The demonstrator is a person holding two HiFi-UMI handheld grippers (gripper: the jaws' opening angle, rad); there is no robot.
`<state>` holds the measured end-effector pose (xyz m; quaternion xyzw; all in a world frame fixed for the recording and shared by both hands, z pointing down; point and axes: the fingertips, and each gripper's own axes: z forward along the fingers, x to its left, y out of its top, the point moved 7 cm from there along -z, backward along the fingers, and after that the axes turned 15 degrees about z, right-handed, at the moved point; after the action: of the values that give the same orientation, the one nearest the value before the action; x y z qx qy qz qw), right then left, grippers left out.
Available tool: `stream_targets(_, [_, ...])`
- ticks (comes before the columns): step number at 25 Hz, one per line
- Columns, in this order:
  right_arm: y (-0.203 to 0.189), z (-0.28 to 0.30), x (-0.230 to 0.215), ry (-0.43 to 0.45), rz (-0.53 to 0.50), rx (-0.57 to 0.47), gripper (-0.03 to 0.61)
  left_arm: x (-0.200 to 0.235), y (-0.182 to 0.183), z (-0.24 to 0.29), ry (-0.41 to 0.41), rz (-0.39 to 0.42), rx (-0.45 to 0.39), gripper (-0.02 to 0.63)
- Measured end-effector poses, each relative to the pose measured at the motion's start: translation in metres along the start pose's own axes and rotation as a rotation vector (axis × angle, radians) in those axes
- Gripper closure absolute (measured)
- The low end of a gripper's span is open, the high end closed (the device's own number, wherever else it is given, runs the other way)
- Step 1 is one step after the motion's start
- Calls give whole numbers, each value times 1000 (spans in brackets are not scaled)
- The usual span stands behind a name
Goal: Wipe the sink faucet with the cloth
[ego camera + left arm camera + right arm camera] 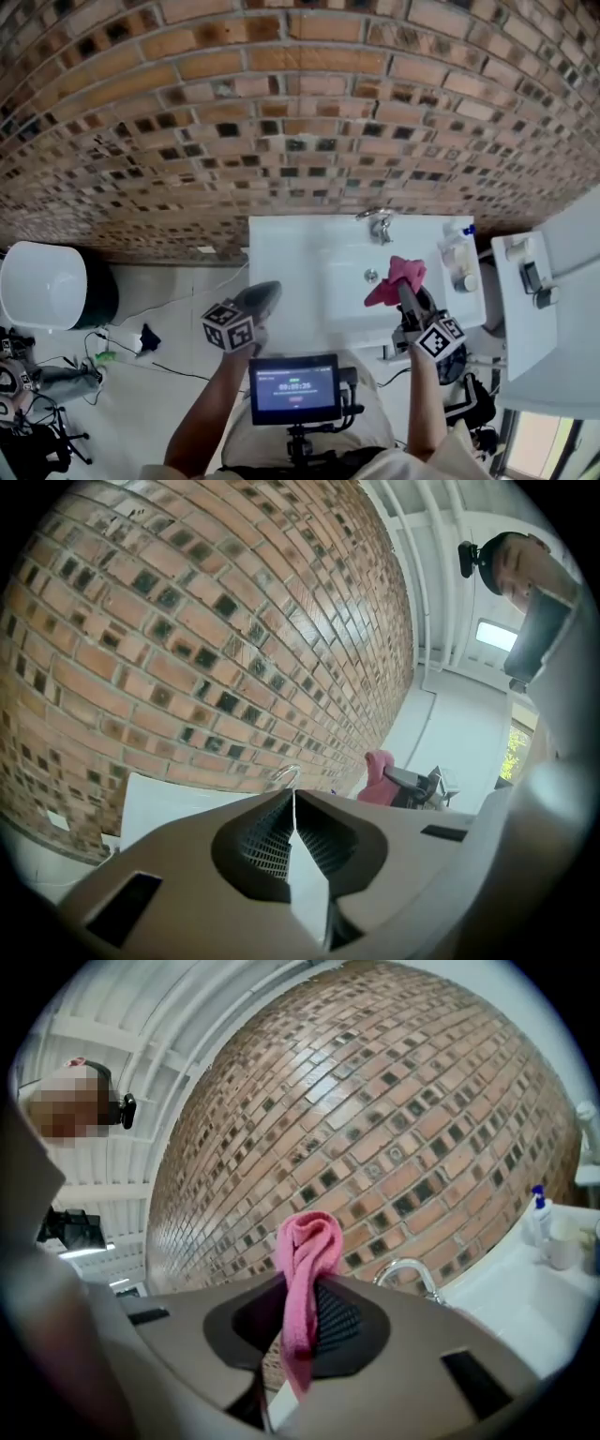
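Right gripper is pinching the cloth, seemingly soft and light, at its bunched fold, near the faucet; left gripper is sitting closed, empty.

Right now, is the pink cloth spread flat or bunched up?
Bunched up: the cloth is pinched between the fingers of the right gripper, with a rolled fold standing above them and a tail hanging below.
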<state>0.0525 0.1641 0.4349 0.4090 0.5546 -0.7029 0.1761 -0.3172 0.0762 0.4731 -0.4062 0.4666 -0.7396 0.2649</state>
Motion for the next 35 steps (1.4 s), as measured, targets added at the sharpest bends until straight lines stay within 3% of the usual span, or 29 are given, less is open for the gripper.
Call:
stream_targets(8, [-41, -36, 51, -110, -89, -64, 512, 18, -15, -45, -39, -4, 5, 620])
stream_targets(19, [-55, -58, 54, -108, -131, -34, 512, 0, -28, -69, 8, 2, 1, 620])
stream_targets(29, [-34, -102, 46, -118, -300, 58, 512, -58, -32, -43, 64, 1, 8, 620])
stream_targets(35, [-37, -145, 30, -130, -336, 98, 511, -103, -48, -31, 80, 7, 42, 620])
